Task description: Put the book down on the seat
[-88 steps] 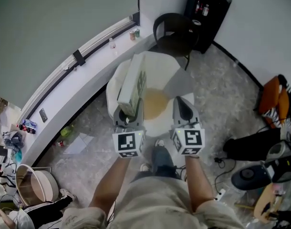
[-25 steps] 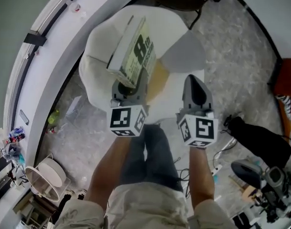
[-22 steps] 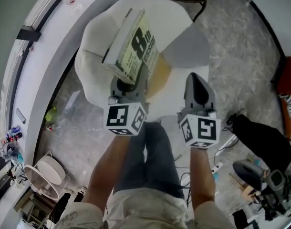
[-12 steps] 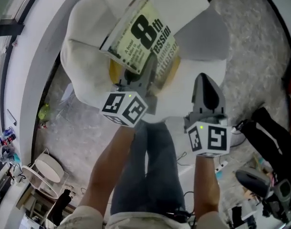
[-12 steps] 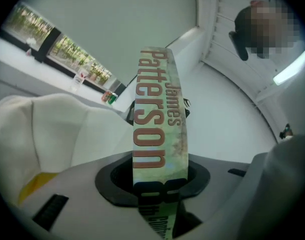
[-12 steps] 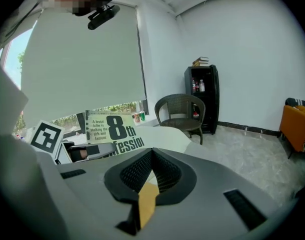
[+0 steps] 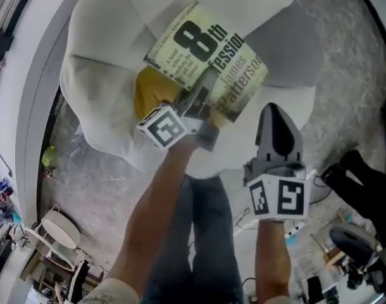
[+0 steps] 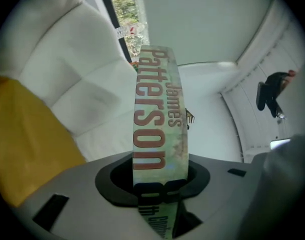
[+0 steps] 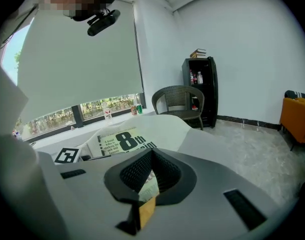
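The book (image 7: 205, 65), pale green with a big black "8th" and the author's name in red, lies cover-up over the white armchair (image 7: 95, 100) and its yellow seat cushion (image 7: 149, 94). My left gripper (image 7: 202, 99) is shut on the book's near edge. Whether the book rests on the cushion I cannot tell. In the left gripper view the spine (image 8: 157, 134) stands between the jaws of the left gripper (image 8: 160, 180), with the yellow cushion (image 8: 22, 144) to its left. My right gripper (image 7: 276, 116) hovers to the right of the book, shut and empty. The right gripper view shows the book (image 9: 122, 141) beyond the right gripper (image 9: 142, 184).
A curved window ledge (image 7: 25, 100) runs along the left of the armchair. The person's legs (image 7: 205, 233) stand just in front of the seat. Dark bags and gear (image 7: 364, 189) lie on the floor at right. A wicker chair (image 9: 178, 100) and black shelf (image 9: 200, 86) stand beyond.
Both grippers have sunk toward the seat. The left one has rolled, turning the book from edge-up to cover-up and bringing it low over the yellow cushion.
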The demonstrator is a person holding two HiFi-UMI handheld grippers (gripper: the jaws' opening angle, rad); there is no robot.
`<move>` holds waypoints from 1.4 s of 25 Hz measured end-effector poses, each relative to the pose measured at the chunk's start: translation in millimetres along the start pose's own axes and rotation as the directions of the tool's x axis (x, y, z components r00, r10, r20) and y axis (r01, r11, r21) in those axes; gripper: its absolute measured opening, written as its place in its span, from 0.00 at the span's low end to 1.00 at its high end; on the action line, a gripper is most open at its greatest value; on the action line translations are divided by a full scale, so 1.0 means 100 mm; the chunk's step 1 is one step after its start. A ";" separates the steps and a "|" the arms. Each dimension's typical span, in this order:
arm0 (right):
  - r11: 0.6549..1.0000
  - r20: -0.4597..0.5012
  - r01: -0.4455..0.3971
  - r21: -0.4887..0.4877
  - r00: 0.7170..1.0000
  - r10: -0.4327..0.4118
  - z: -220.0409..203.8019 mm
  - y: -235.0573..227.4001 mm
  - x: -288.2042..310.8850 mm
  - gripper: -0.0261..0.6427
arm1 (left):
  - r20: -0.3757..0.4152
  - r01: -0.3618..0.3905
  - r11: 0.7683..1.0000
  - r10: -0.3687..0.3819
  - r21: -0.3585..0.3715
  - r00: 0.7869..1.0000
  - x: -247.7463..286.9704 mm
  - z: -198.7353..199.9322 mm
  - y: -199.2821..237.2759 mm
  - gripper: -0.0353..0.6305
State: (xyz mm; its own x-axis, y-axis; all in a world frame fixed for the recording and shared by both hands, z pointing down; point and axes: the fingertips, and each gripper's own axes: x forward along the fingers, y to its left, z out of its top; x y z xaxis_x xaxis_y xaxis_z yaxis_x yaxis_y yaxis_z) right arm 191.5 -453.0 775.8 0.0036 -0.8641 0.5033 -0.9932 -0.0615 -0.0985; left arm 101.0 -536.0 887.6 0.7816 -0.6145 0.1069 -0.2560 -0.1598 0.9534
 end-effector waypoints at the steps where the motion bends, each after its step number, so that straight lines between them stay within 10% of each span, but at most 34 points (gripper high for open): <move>1: 1.000 -0.001 -0.003 -0.001 1.000 0.003 -0.05 0.02 0.07 0.04 | 0.004 0.028 0.999 -0.028 -0.029 1.000 0.05 -0.01 0.10 0.30; 15: 1.000 -0.017 -0.021 -0.016 1.000 0.021 -0.70 0.03 0.51 0.04 | 0.063 0.105 0.946 -0.090 -0.307 0.994 0.31 -0.36 1.16 0.30; 35: 0.999 -0.019 -0.043 -0.017 0.999 0.042 -0.45 0.07 0.55 0.04 | -0.005 -0.133 0.942 0.138 -0.308 0.990 0.27 -0.46 1.40 0.43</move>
State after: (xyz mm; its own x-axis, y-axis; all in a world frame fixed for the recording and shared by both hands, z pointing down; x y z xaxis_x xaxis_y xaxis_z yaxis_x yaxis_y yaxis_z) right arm 179.0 -478.7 842.0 -0.0406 -0.8563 0.5149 -0.9943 -0.0161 -0.1052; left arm 111.9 -539.4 1036.8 0.7417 -0.6268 0.2387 -0.1698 0.1689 0.9709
